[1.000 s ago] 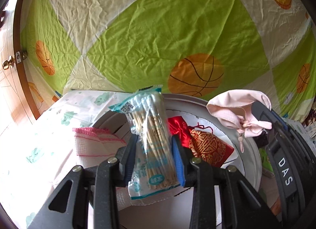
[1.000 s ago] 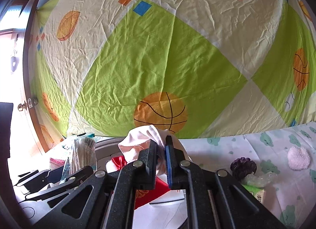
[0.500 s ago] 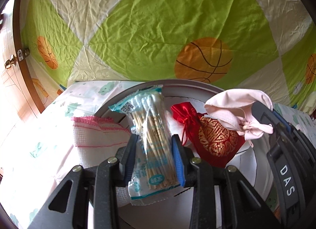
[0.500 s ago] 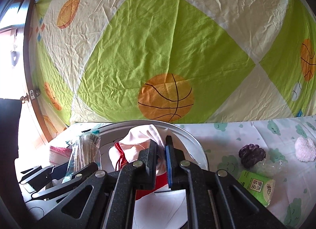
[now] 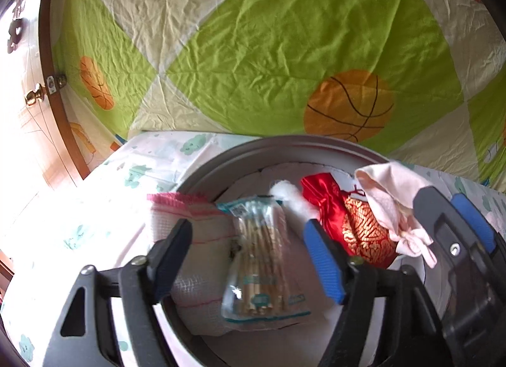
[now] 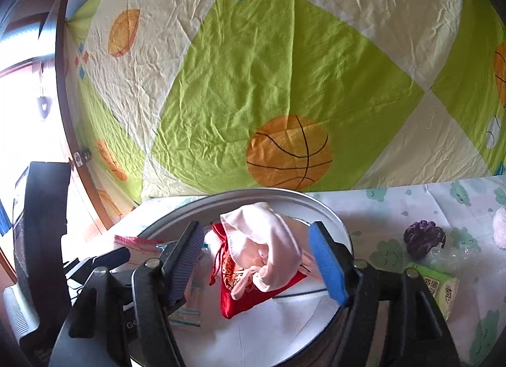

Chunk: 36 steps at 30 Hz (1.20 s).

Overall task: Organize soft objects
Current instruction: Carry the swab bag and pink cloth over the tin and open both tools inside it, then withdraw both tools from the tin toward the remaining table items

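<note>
A clear packet of cotton swabs [image 5: 262, 256] lies in the round metal tray [image 5: 284, 145] on a white cloth with pink trim [image 5: 189, 218]. My left gripper [image 5: 247, 223] straddles the packet, its jaws opening, pads clear of it. A pale pink drawstring pouch [image 6: 268, 240] rests on a red and gold pouch [image 6: 253, 291] in the tray [image 6: 268, 193]. Around the pink pouch my right gripper [image 6: 256, 225] has its jaws opening, not pressing on it. The left wrist view shows the red pouch [image 5: 348, 224], pink pouch [image 5: 389, 205] and right gripper body.
A white cotton tuft [image 5: 284, 189] lies in the tray. On the patterned tablecloth right of the tray sit a purple lump [image 6: 423, 235], a green tissue pack [image 6: 436, 284] and a white fluffy ball [image 6: 501, 227]. A green and cream basketball sheet [image 6: 284, 82] hangs behind; a door stands at left.
Both grippers have opened. The swab packet dropped from the left jaws onto the cloth in the tray, and the pink pouch dropped from the right jaws onto the red pouch.
</note>
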### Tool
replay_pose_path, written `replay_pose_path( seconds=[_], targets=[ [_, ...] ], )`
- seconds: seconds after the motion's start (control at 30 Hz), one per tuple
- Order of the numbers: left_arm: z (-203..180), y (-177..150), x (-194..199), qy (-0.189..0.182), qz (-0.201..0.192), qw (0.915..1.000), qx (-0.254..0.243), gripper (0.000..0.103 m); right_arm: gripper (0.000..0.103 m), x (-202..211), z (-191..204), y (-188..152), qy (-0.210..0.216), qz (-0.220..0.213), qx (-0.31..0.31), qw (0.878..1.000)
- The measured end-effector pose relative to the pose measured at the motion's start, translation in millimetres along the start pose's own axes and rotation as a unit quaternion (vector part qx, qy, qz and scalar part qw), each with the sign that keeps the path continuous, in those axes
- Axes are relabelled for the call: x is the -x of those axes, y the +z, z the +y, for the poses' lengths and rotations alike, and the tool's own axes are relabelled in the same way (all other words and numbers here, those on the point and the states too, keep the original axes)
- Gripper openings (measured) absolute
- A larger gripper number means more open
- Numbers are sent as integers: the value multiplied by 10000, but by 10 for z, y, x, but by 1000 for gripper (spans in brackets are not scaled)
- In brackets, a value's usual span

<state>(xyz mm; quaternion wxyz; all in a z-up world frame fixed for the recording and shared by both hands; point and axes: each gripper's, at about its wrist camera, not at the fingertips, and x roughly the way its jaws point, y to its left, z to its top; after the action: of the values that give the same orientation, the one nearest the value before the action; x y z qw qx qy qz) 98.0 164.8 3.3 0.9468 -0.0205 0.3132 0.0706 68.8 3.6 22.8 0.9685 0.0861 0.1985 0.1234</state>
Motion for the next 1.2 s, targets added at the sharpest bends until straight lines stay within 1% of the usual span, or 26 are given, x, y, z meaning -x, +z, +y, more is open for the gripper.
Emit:
replay_pose_path(
  seconds=[0.03, 0.1, 0.17, 0.2, 0.27, 0.33, 0.43, 0.5, 0.6, 0.67, 0.87, 1.03, 1.13, 1.2],
  targets=[
    [13, 12, 47, 27, -126, 9999, 30, 83, 72, 65, -6, 11, 0, -88, 29, 10000],
    [38, 28, 111, 24, -305, 9995, 89, 86, 72, 217, -28, 20, -141, -355, 95, 9992],
    [73, 37, 144, 43, -413, 9989, 201, 94, 72, 377, -79, 14, -364, -684, 114, 9969],
    [93, 38, 153, 77, -465, 9985, 260, 95, 72, 447, -109, 6, -513, -824, 125, 9952],
    [132, 36, 171, 171, -578, 9975, 361, 97, 73, 549, -169, -13, -962, -1030, 195, 9898],
    [163, 36, 197, 273, -688, 9964, 425, 99, 73, 601, -221, -48, -1376, -1116, 333, 9836],
    [192, 23, 220, 362, -797, 9949, 503, 100, 73, 646, -304, -78, -1615, -1143, 485, 9790],
    [184, 6, 222, 372, -794, 9949, 503, 100, 73, 670, -332, -90, -1671, -1132, 535, 9780],
    [142, -20, 235, 433, -845, 9944, 461, 100, 73, 702, -349, -103, -1547, -1100, 504, 9805],
    [114, -44, 273, 460, -933, 9933, 493, 100, 73, 698, -336, -112, -1553, -1088, 564, 9802],
    [16, -164, 353, 199, -968, 9922, 766, 100, 73, 679, -396, -120, -1642, -1014, 627, 9792],
    [-149, -256, 413, 335, -1196, 9904, 613, 100, 73, 691, -472, -123, -1680, -923, 662, 9792],
    [-214, -298, 413, 280, -1210, 9908, 538, 100, 73, 699, -523, -119, -1683, -887, 596, 9799],
    [-250, -328, 414, 321, -1230, 9906, 500, 100, 73, 705, -544, -122, -1693, -870, 600, 9799]
  ],
)
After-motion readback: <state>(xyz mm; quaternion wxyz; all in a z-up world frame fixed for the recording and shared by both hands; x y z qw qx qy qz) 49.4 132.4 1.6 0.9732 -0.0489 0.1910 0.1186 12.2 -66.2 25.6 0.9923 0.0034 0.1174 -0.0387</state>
